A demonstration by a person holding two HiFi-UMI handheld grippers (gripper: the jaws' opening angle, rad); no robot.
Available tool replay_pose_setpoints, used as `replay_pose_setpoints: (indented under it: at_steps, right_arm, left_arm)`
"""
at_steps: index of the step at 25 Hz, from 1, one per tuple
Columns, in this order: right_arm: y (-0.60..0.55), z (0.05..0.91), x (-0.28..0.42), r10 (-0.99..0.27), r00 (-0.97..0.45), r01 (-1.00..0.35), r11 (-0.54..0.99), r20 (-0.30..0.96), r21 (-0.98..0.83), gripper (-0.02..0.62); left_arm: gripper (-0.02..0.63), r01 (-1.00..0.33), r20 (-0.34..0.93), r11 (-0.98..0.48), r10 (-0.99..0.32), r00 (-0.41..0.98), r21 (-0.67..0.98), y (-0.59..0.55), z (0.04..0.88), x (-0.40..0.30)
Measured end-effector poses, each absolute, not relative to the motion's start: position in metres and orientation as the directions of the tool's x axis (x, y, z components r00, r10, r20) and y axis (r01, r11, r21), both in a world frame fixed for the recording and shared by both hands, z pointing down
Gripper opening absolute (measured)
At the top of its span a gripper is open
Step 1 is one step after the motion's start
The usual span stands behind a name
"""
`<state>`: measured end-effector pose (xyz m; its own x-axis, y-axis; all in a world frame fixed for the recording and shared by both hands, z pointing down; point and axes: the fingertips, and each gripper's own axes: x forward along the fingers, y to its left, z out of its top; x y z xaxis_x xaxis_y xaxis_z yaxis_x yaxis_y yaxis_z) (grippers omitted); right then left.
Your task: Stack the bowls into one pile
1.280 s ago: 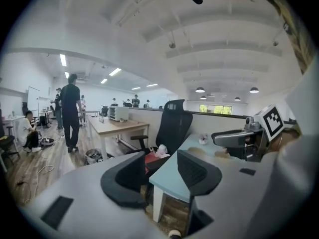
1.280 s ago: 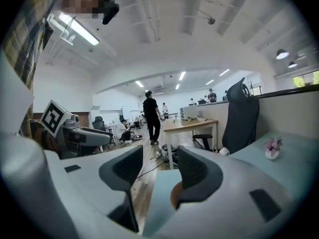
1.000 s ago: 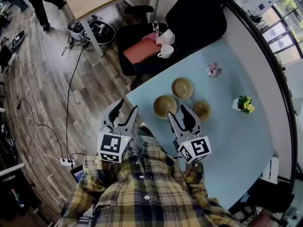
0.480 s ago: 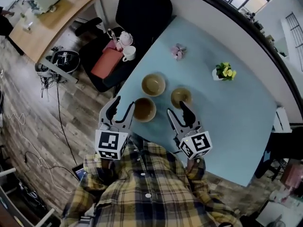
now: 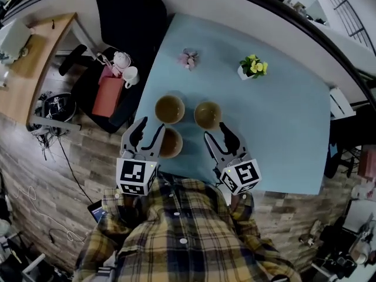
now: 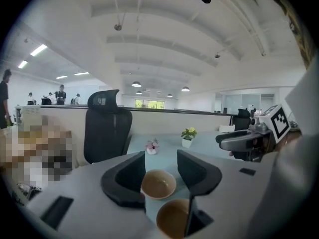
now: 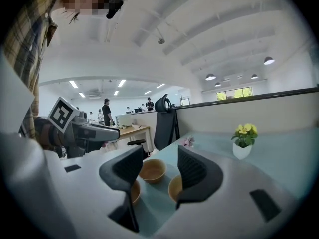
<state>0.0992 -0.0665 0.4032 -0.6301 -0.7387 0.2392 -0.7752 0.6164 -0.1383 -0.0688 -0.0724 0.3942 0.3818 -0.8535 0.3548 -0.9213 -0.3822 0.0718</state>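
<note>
Three tan bowls stand apart on the light blue table (image 5: 276, 122): a far left bowl (image 5: 170, 108), a far right bowl (image 5: 208, 115) and a near bowl (image 5: 171, 143) by the table's front edge. My left gripper (image 5: 149, 128) is open and empty, its jaws just left of the near bowl. In the left gripper view the far left bowl (image 6: 158, 183) and the near bowl (image 6: 174, 218) show between its jaws. My right gripper (image 5: 217, 133) is open and empty, just short of the far right bowl (image 7: 175, 188).
A small pot of yellow flowers (image 5: 252, 67) and a pink ornament (image 5: 188, 58) stand at the table's far side. A black office chair (image 5: 126, 16) and a seat holding a red folder (image 5: 107, 96), teapot and cup are left of the table.
The head view has swung, so the table now lies straight ahead. Both grippers have come closer to the bowls, the left one now beside the near bowl. Both stay open.
</note>
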Motion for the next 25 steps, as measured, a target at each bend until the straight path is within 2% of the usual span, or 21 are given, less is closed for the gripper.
replay_pose_setpoints:
  at_steps: [10,18,25]
  right_arm:
    - [-0.071,0.404,0.110,-0.810,-0.517,-0.855,0.505,0.275,-0.121,0.201]
    - [-0.073,0.411,0.115,-0.826,-0.470,-0.881,0.463,0.311,-0.103,0.201]
    - [-0.088,0.429,0.118,-0.803,-0.435,-0.884,0.466,0.407,-0.026,0.201]
  left_arm:
    - [0.189,-0.857,0.364,-0.505,-0.783,0.504,0.099,-0.096,0.401,-0.053]
    - [0.189,-0.848,0.373,-0.517,-0.769,0.519,0.115,-0.095,0.409,-0.054]
    - [0.183,-0.839,0.383,-0.530,-0.755,0.532,0.121,-0.094,0.417,-0.053]
